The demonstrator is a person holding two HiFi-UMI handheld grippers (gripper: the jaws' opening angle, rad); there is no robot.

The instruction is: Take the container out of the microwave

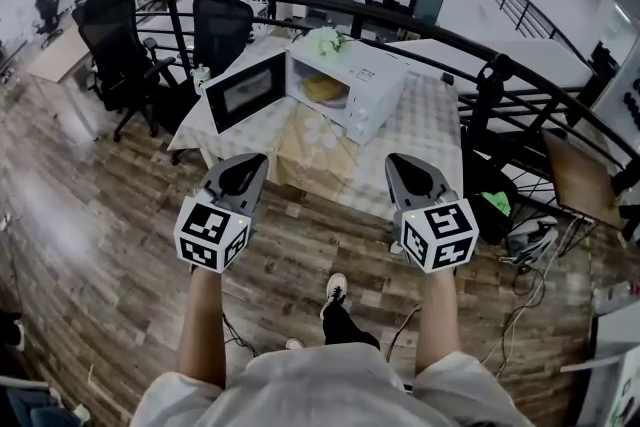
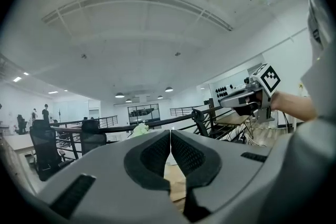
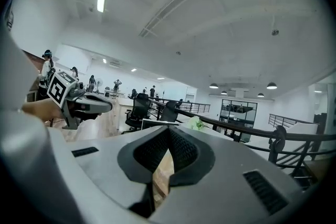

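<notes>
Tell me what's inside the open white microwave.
A yellowish rounded container sits inside the white microwave. Its contents and the cavity's back cannot be seen from here.

No words, brands or numbers you can read anywhere right now. The closest thing to a sign is the black-and-white square code on each face of the cube on your left gripper. There is more of the same on the cube on your right gripper. Those are patterns, not letters or digits. Farther off on the table, the microwave carries some small dark print on its top and by its controls, but it is too tiny to make out.
</notes>
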